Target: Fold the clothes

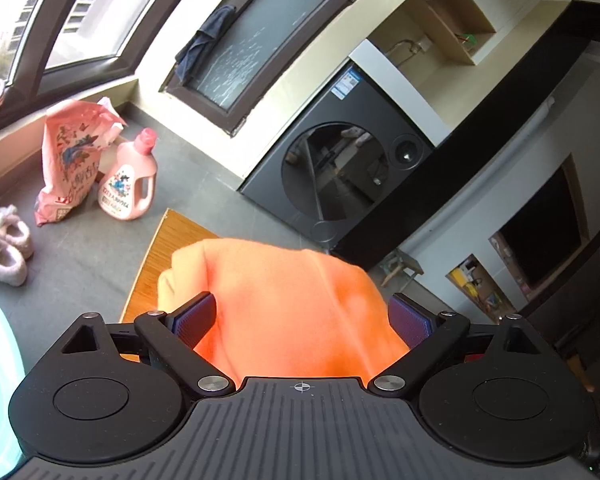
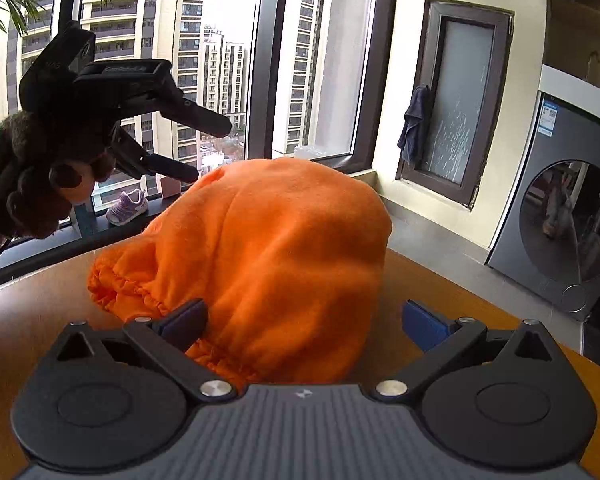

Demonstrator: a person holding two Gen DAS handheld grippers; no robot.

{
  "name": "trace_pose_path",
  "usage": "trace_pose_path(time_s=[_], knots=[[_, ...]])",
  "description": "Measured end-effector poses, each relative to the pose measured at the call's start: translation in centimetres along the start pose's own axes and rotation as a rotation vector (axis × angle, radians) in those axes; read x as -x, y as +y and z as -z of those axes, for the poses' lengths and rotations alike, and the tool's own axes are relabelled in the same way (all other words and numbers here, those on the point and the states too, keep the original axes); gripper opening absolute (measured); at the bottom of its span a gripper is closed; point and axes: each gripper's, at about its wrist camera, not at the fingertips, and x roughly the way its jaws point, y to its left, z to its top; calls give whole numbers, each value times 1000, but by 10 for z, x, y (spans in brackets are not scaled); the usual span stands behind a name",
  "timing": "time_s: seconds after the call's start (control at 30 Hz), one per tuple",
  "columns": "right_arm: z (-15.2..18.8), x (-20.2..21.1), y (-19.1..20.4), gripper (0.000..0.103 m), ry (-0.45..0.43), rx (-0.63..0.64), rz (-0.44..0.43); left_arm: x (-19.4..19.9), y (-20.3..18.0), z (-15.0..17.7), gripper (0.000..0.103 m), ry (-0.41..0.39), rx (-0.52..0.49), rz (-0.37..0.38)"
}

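1. The right gripper (image 2: 302, 320) hangs low over the wooden table (image 2: 28, 312), its blue-padded jaws spread wide. The left pad rests against the gathered hem of an orange garment (image 2: 268, 248); the right pad stands clear of the cloth.

2. The orange garment sits in a rounded heap on the table, its elastic, ruffled edge turned toward the window side.

3. The left gripper (image 1: 302, 314), seen from its own camera, has its jaws spread wide on either side of the same orange heap (image 1: 284, 304); cloth lies between the pads, but they do not pinch it.

4. From the right wrist view, the left gripper (image 2: 214, 148) hovers in the air above and beside the heap, clear of the cloth, held by a hand (image 2: 56, 184) in a dark fuzzy sleeve.

5. On the grey floor beyond the table stand a pink detergent bottle (image 1: 130, 178) and, just beside it, a pink printed bag (image 1: 70, 160); a pair of fluffy slippers (image 1: 6, 246) lies near them.

6. A small purple shoe (image 2: 127, 208) rests on the windowsill.

7. A dark front-loading washing machine (image 1: 340, 172) stands against the far wall, near a frosted window with a dark cloth (image 1: 204, 46) draped over its frame.

8. High-rise apartment blocks (image 2: 216, 72) fill the large windows.
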Motion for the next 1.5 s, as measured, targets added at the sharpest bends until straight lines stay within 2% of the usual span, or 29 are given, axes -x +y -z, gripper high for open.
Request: trace_pose_path(time_s=[0.1,0.17,0.27,0.37,0.43,0.5,0.57,0.67,0.77,0.87,0.97,1.03,1.1,1.17,1.2,1.27,1.3,1.37,1.5], knots=[[2,15,-17,103,-36,-65,9,17,-22,37,98,42,-57,40],[8,8,-22,103,9,-68,58,14,-30,56,98,80,-99,32],[20,-12,-18,103,104,-43,104,3,-32,77,98,103,-128,-31],[13,-9,-18,103,89,-40,74,-3,-26,83,97,106,-92,-43],[-7,-1,-29,103,24,-83,50,-4,-24,85,97,104,-89,-34],[-30,-2,-43,103,-26,-113,60,-3,-25,84,97,103,-102,-37],[-52,-17,-55,103,-52,-110,101,-3,-27,85,97,103,-118,-47],[-75,-64,-75,103,-13,-139,121,-3,-30,88,97,108,-155,-71],[-71,-124,-79,103,110,-95,196,-1,-34,93,97,110,-215,-106],[-57,-149,-80,103,127,-125,208,4,-31,93,97,115,-229,-129],[-57,-142,-80,103,128,-139,214,11,-27,90,97,122,-218,-137],[-56,-121,-73,103,82,-148,216,16,-28,88,97,111,-225,-151],[-49,-87,-60,103,-1,-203,163,22,-29,87,97,103,-230,-154],[-34,-57,-49,103,-39,-237,64,25,-31,86,97,96,-238,-160],[-25,-46,-43,103,-35,-234,19,26,-33,85,97,94,-245,-166],[-7,-39,-28,103,40,-154,-18,27,-35,85,97,92,-256,-176],[1,-37,-20,103,71,-108,-20,26,-37,85,97,93,-259,-177],[13,-40,-3,103,83,6,51,25,-43,86,97,90,-267,-177],[15,-43,6,103,48,9,72,24,-61,81,97,71,-307,-161]])
